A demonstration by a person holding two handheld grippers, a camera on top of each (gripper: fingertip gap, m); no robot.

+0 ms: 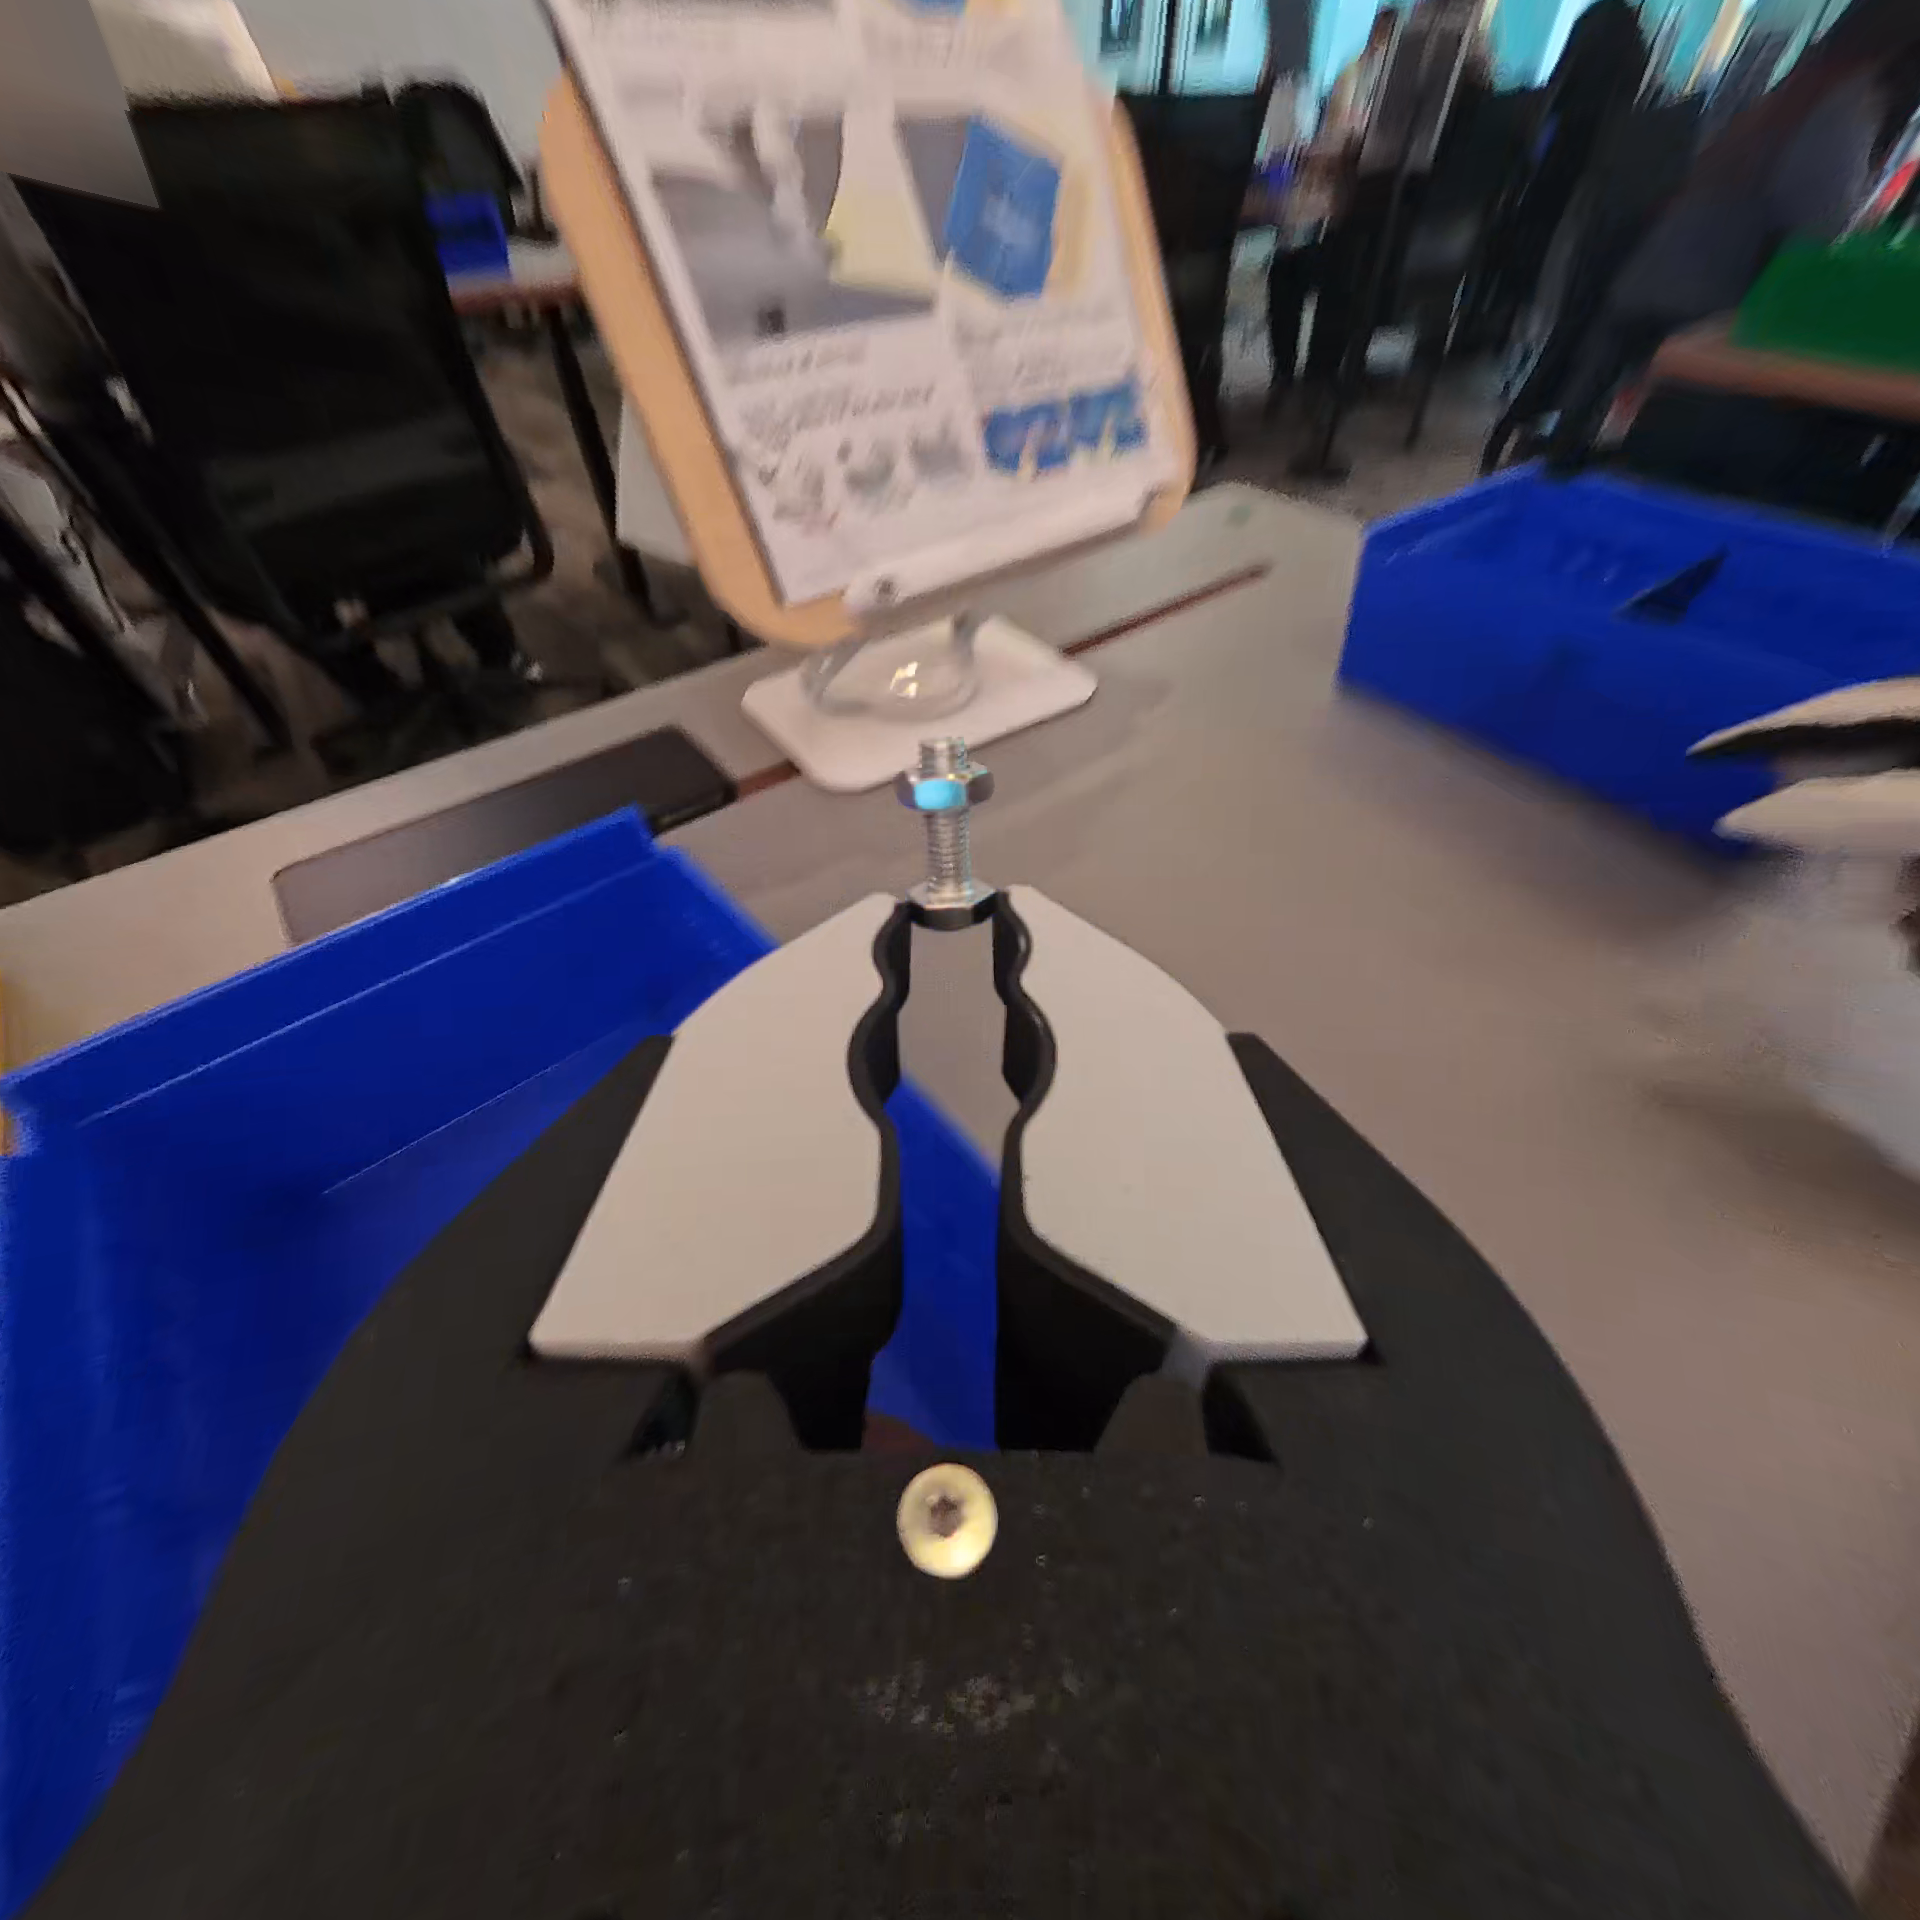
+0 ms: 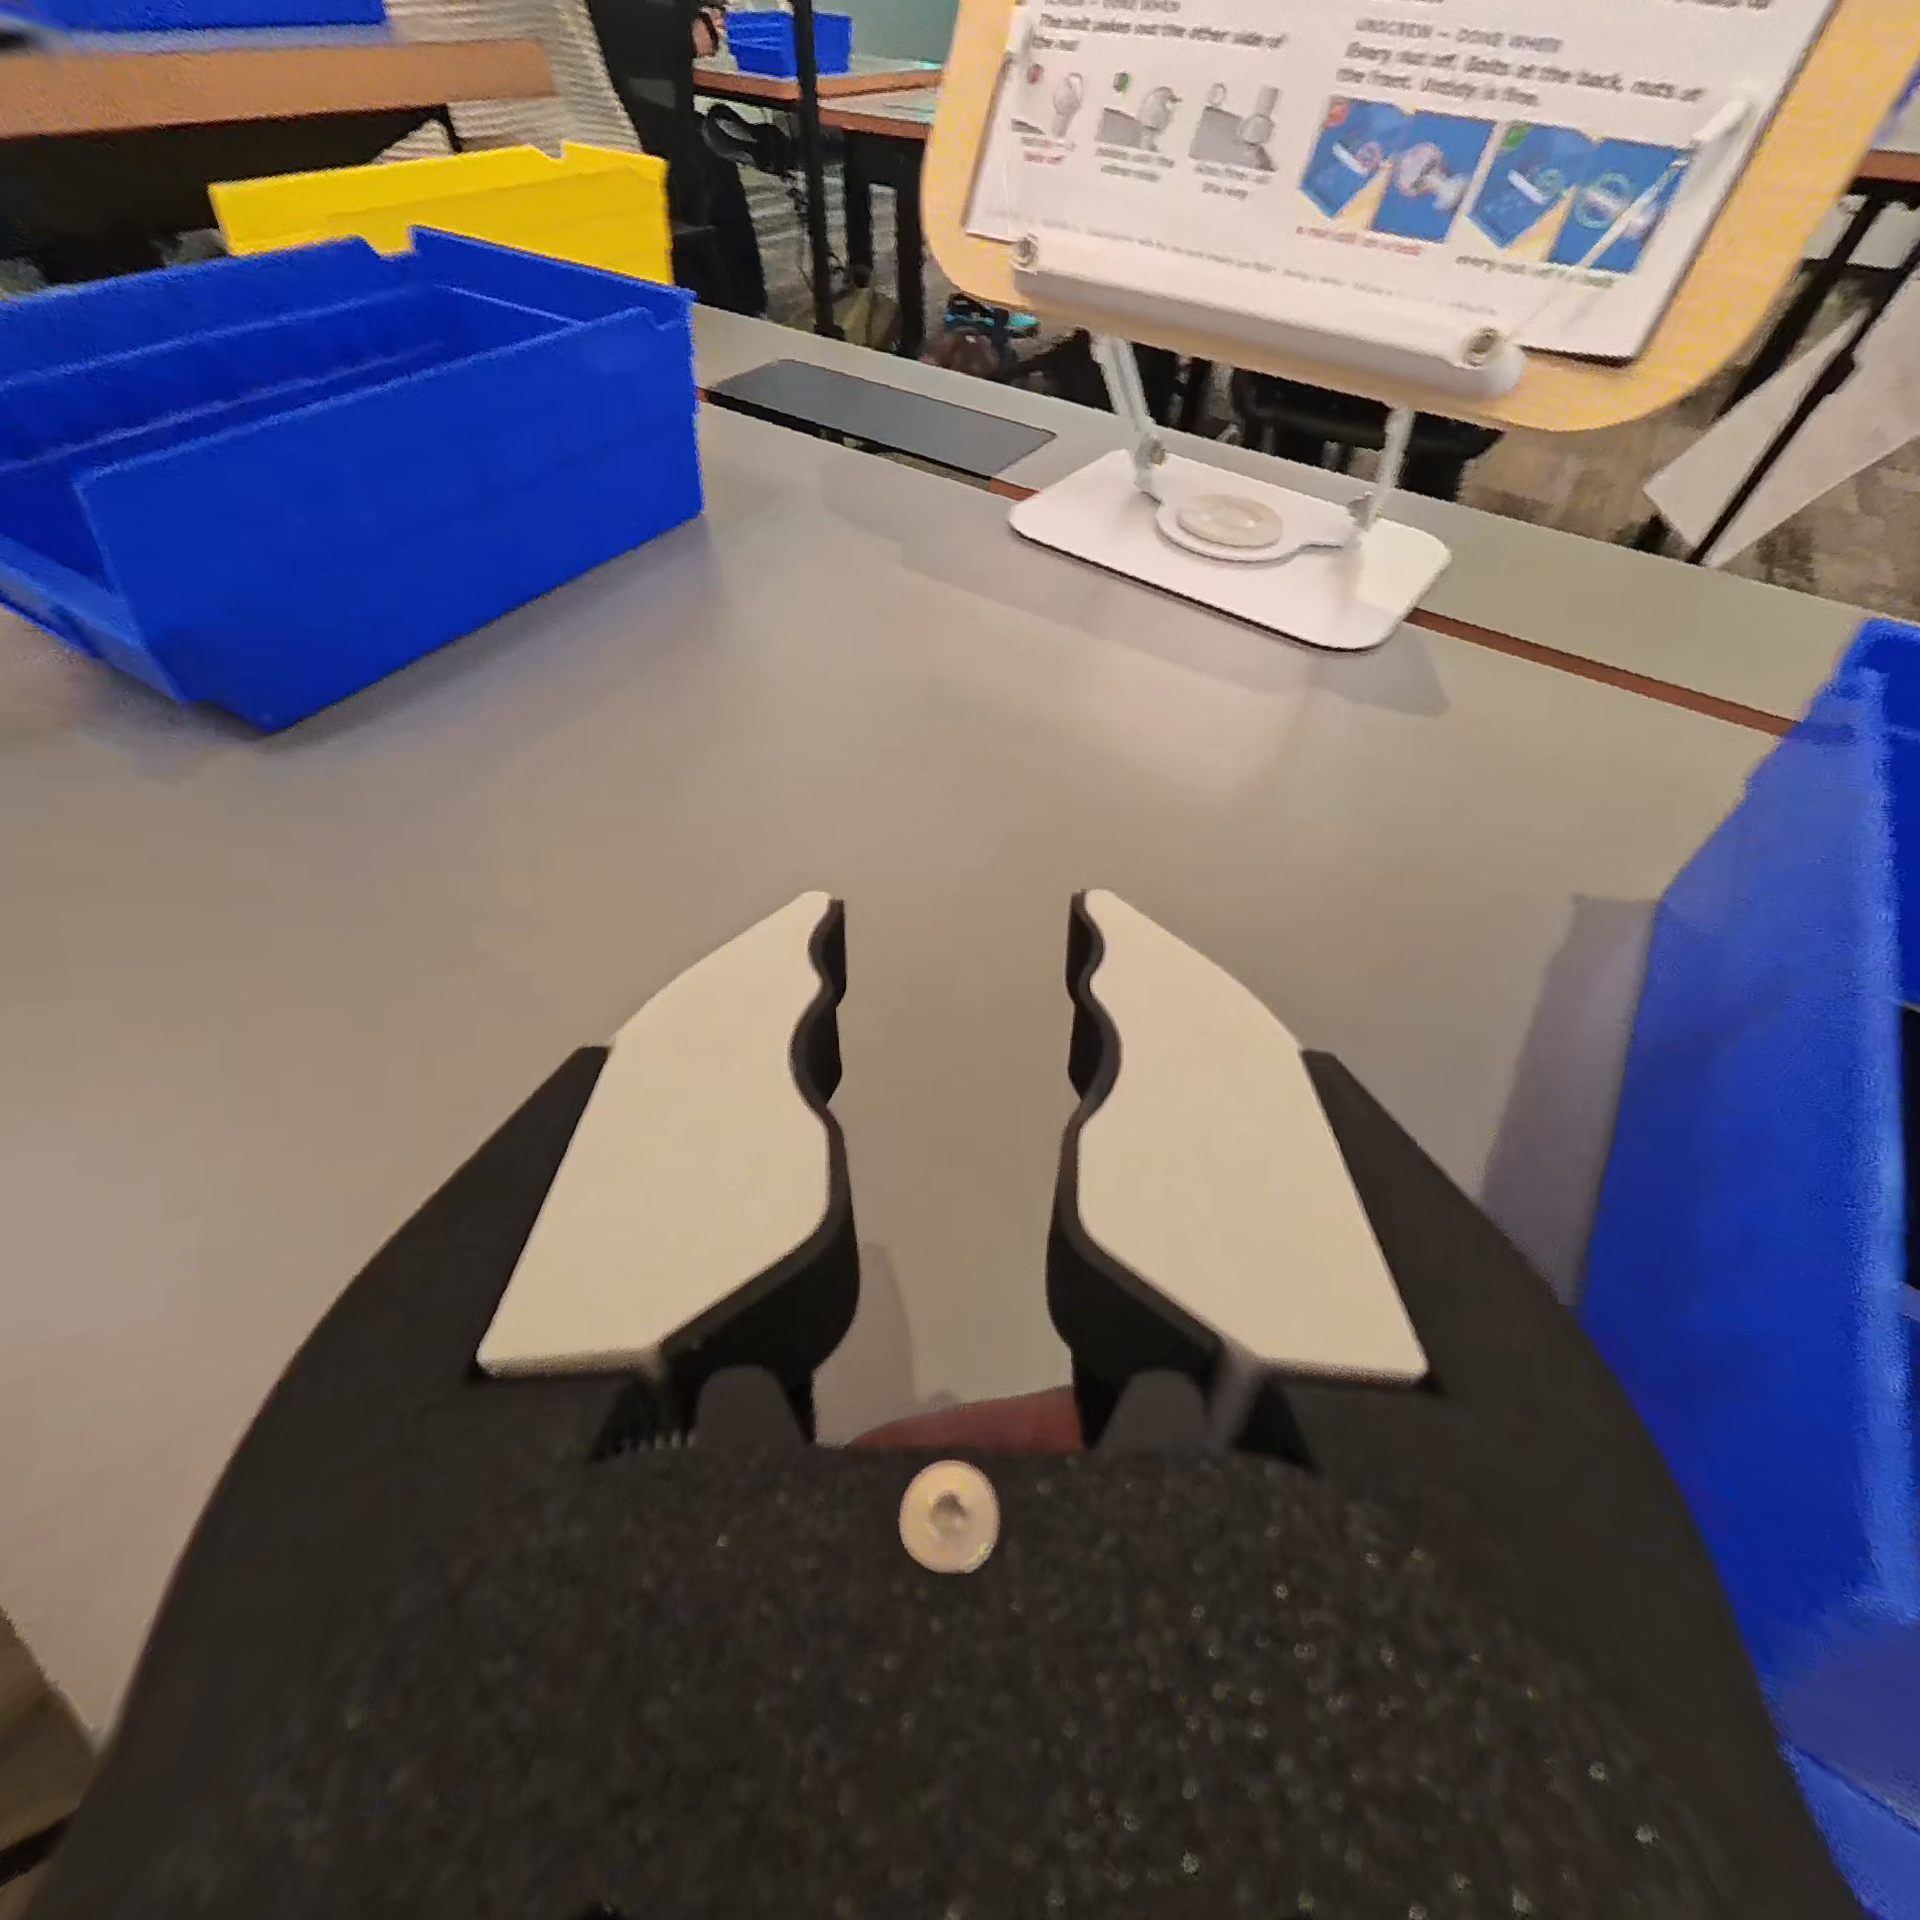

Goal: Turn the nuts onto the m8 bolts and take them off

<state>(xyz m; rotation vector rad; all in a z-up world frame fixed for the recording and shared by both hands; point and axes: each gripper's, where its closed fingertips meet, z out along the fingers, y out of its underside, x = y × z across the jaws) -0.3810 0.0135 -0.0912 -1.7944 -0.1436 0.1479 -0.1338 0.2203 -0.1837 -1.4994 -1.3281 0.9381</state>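
Note:
My left gripper [image 1: 951, 914] is shut on the hex head of a silver bolt [image 1: 943, 857], which stands upright above the fingertips. A silver nut with a light blue mark [image 1: 940, 795] sits on the thread near the bolt's top end. My right gripper [image 2: 956, 914] is open and empty, held over the bare grey table [image 2: 727, 831]. Its fingertips also show, blurred, at the right edge of the left wrist view [image 1: 1818, 769]. The bolt and nut do not appear in the right wrist view.
One blue bin sits at the left [image 1: 260, 1195] [image 2: 343, 468], another at the right [image 1: 1621, 623] [image 2: 1766, 1247]. An instruction board on a white stand [image 1: 883, 312] [image 2: 1351, 156] is at the table's far edge, beside a black phone [image 1: 499, 821] [image 2: 883, 416]. A yellow bin [image 2: 447, 203] sits behind. The gap from one gripper's tips to the other's is roughly 35 cm.

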